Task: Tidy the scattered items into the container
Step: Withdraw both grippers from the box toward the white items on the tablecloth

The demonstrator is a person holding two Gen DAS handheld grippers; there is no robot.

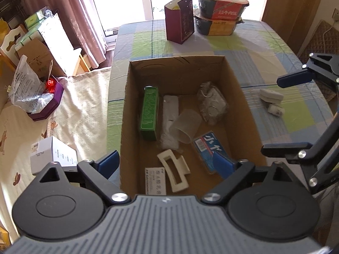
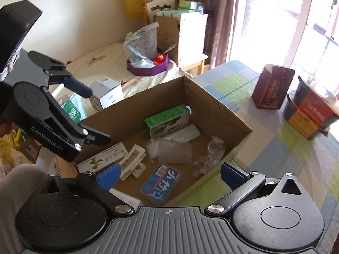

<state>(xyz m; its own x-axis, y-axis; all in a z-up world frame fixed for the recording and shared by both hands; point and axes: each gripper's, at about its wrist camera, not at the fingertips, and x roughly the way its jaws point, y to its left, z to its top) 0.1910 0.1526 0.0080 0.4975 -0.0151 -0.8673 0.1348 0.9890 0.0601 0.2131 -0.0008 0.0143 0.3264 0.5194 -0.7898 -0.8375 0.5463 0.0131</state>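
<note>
Both claws released: lower right claw [image 1: 279, 114] squarely over white item [image 1: 271, 95] beside cardboard box [image 1: 233, 67]; left claw [image 1: 167, 165] idle.

In the left wrist view, the near wall of the cardboard box [image 1: 125, 127] is hidden behind the left tool [image 1: 167, 165], whose right finger covers one end of the blue packet [image 1: 204, 146]. The paper slip [image 1: 154, 180] is cut off by the tool's body, its print too small to read. On the table [image 1: 275, 48], two small white things [image 1: 272, 100] are too blurred to name. The right tool [image 1: 284, 114] runs off the right edge. In the right wrist view, the stacked bowls [image 2: 311, 114] are partly cut off by the edge and washed out by window glare.
</note>
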